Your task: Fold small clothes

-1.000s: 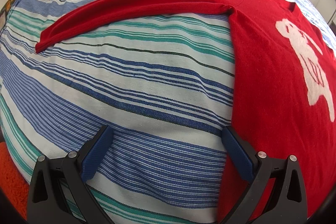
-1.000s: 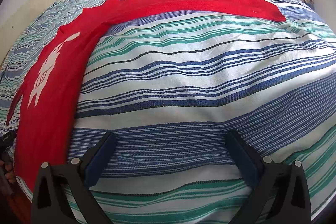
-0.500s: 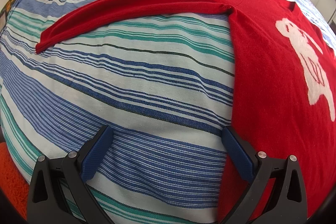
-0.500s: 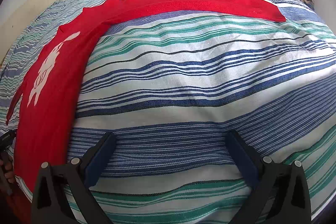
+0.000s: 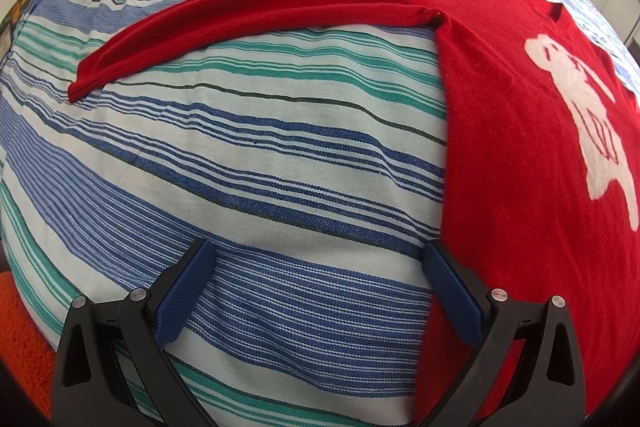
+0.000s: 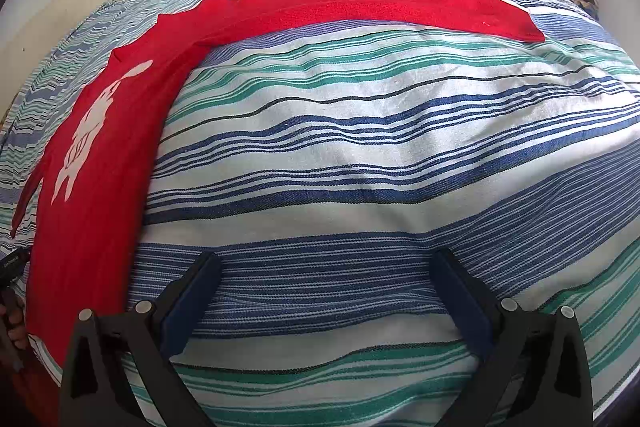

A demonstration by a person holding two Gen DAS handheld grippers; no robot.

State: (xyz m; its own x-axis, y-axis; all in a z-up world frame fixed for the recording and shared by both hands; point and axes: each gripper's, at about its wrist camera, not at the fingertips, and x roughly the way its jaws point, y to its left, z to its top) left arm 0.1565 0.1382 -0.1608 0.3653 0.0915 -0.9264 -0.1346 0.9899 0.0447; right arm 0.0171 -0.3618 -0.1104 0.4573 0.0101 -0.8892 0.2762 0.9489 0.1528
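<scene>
No change over the last second: fold not started

I hold both the left gripper (image 5: pixel 316 293) and right gripper (image 6: pixel 326 301) wide apart, empty; the sweater (image 5: pixel 520 155) lies flat on the bed (image 5: pixel 248 163), sleeves outstretched, between them

The left gripper (image 5: pixel 316 263) has 2 matte black arms with triangular cut-outs, each fastened by 2 round silver screws. Textured dark blue pads (image 5: pixel 185 297) line the inner faces of its fingers. The right gripper (image 6: pixel 326 275) is built alike: black frame, 4 silver screws, dark blue pads (image 6: pixel 191 307).
</scene>
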